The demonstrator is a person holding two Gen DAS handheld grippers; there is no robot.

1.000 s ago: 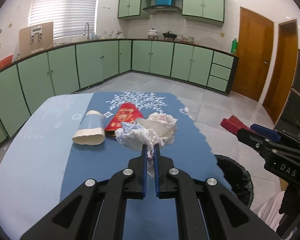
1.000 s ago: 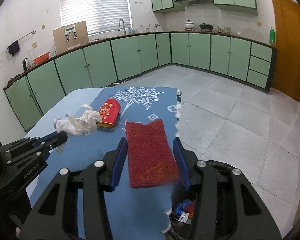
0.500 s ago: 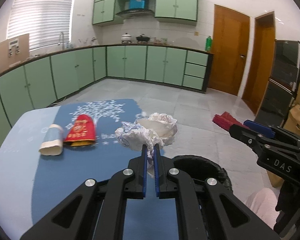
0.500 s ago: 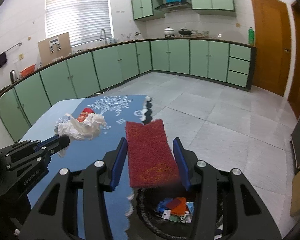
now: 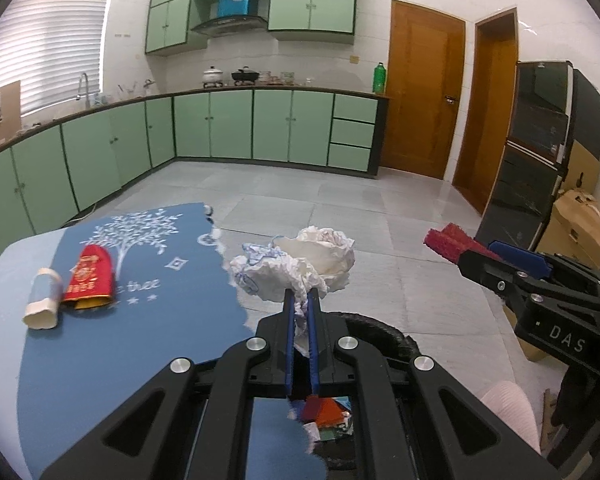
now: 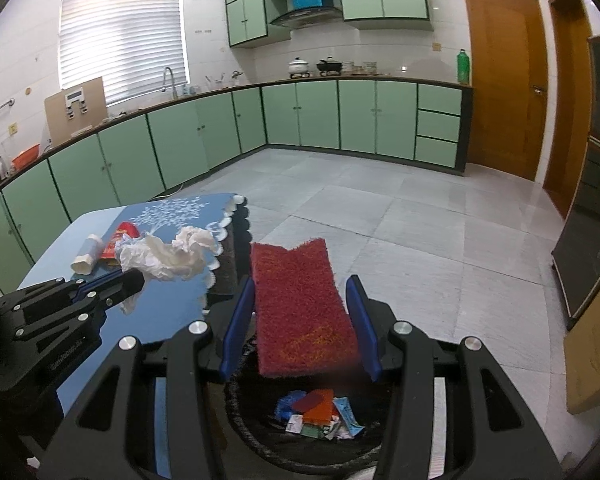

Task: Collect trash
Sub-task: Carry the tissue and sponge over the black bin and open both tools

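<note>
My left gripper [image 5: 300, 300] is shut on a crumpled white paper wad [image 5: 300, 266] and holds it in the air past the table's right edge, above the black trash bin [image 5: 384, 334]. My right gripper [image 6: 300, 286] is shut on a red scouring pad [image 6: 300, 304] and holds it flat above the same bin [image 6: 260, 440], which holds several scraps [image 6: 320, 416]. The wad also shows in the right wrist view [image 6: 168, 258]. A red packet [image 5: 89, 278] and a white roll [image 5: 42, 304] lie on the blue tablecloth [image 5: 140, 340].
The trash bin stands on the tiled floor against the table's right edge. Green cabinets [image 5: 220, 128] line the far walls. A black appliance [image 5: 540, 152] and a cardboard box [image 5: 580, 220] stand at the right, near wooden doors [image 5: 420, 96].
Both grippers have swung right with their loads, from over the table to above the trash bin. The red packet and white roll stay on the cloth.
</note>
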